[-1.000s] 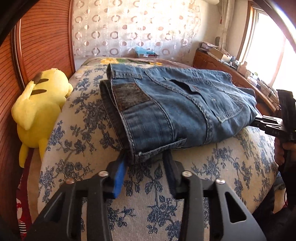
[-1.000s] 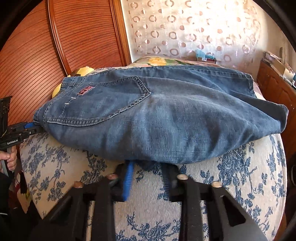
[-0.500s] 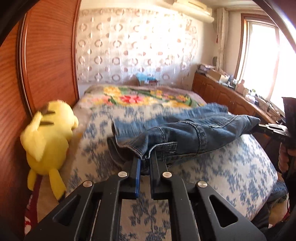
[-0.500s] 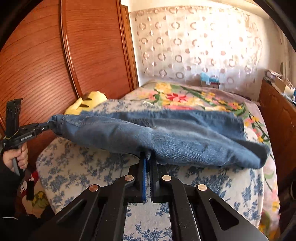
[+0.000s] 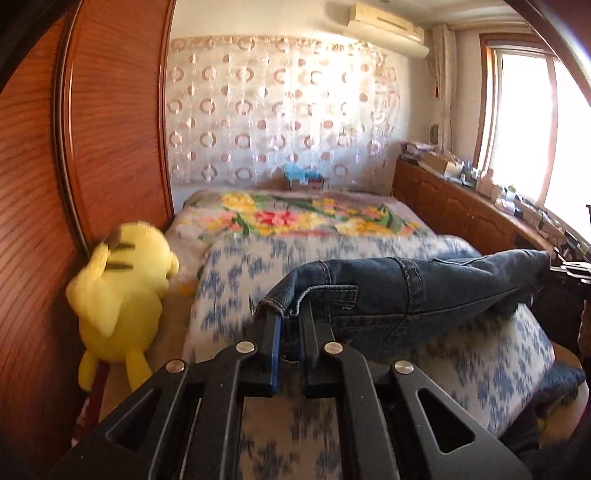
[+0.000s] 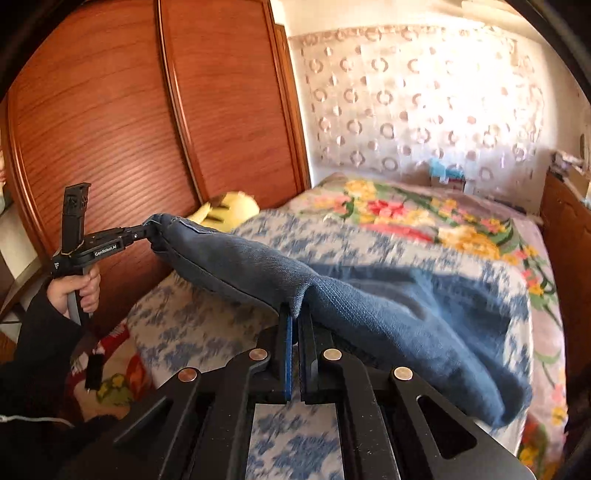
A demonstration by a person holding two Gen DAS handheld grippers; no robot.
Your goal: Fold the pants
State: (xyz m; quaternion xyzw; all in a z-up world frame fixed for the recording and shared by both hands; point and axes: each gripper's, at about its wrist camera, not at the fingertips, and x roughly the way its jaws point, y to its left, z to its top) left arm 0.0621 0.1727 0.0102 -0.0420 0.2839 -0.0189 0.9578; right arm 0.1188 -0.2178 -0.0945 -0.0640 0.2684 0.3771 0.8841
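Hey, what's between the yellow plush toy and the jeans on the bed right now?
In the left wrist view, only bare blue-flowered bedspread lies between the yellow plush toy and the jeans; nothing else sits there.

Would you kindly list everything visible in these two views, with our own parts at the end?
jeans: one pair, blue denim, lifted above the bed, held at two edges
bedspread: one, white with blue flowers, on the near part of the bed
blanket: one, bright floral, on the far part of the bed
plush toy: one, yellow, at the bed's left side against the wardrobe
wardrobe: one, reddish wood, left of the bed
curtain: one, white with rings, behind the bed
air conditioner: one, cream, high on the wall
left tool: black, blue pad, shut on jeans
right tool: black, blue pad, shut on jeans
hand: one, in a dark sleeve, holding the left tool's handle
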